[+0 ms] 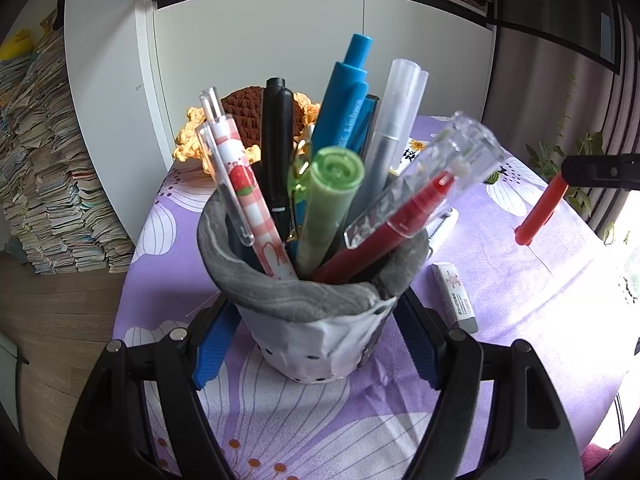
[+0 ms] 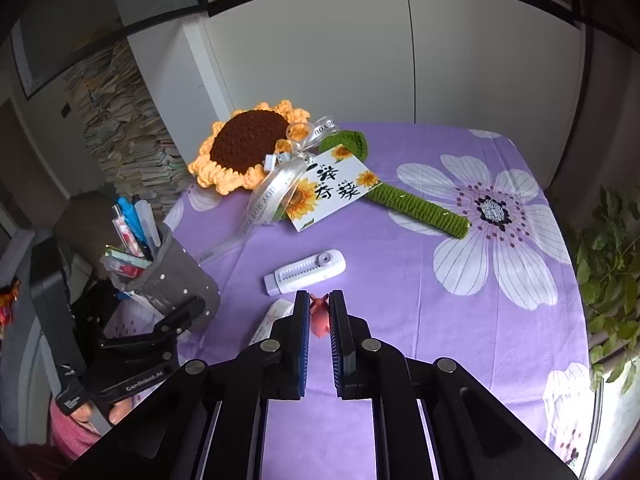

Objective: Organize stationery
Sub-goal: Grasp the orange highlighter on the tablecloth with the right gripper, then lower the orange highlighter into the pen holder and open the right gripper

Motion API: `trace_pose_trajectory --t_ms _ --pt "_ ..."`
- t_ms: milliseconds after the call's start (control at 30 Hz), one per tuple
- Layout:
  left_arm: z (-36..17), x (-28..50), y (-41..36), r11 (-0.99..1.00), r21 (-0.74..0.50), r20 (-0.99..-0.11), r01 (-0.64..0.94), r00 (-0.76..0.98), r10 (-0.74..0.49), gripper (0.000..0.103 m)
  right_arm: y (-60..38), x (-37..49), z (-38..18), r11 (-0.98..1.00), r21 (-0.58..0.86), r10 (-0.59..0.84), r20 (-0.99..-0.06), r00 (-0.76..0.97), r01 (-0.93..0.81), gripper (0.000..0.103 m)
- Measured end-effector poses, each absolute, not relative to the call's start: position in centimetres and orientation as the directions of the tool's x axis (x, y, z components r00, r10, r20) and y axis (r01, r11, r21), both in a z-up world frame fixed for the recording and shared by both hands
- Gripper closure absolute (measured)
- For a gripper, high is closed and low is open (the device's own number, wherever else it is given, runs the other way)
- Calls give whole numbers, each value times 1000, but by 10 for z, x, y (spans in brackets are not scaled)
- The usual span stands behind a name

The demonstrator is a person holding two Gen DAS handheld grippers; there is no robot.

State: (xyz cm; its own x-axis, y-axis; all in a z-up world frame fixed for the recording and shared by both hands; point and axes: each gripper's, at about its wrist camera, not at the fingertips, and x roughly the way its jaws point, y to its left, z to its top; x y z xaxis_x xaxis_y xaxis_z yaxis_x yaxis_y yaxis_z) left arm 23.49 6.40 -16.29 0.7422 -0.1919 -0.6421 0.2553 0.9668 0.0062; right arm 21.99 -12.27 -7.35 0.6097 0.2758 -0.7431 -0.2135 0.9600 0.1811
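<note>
One grey pen pot stands on the purple tablecloth, gripped by the left gripper, holding about eight pens. The right gripper is clenched on one red pen, mostly hidden between its pads. Nearby lie one eraser and one white cutter, partly hidden.

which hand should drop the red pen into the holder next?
Right. The right gripper is already shut on the red pen, lifted clear of the table; the left gripper is occupied gripping the pen holder.
</note>
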Motion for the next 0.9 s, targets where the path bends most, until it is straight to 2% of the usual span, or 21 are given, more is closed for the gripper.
trace_pose_trajectory --t_ms 367,600,767,900 --pt "-162 234 63 967 4 -641 256 743 -194 28 -109 215 -36 926 243 376 -659 652 -288 92" --pt "-162 233 60 967 2 -640 256 743 -195 28 -66 211 5 835 270 542 -560 627 -480 92" --pt "-162 233 60 967 -2 -639 256 743 -198 29 -35 218 3 781 264 600 -565 566 -566 92" --pt "-162 235 61 966 -11 -637 257 743 -205 33 -25 233 -12 758 295 623 -589 514 -582 92"
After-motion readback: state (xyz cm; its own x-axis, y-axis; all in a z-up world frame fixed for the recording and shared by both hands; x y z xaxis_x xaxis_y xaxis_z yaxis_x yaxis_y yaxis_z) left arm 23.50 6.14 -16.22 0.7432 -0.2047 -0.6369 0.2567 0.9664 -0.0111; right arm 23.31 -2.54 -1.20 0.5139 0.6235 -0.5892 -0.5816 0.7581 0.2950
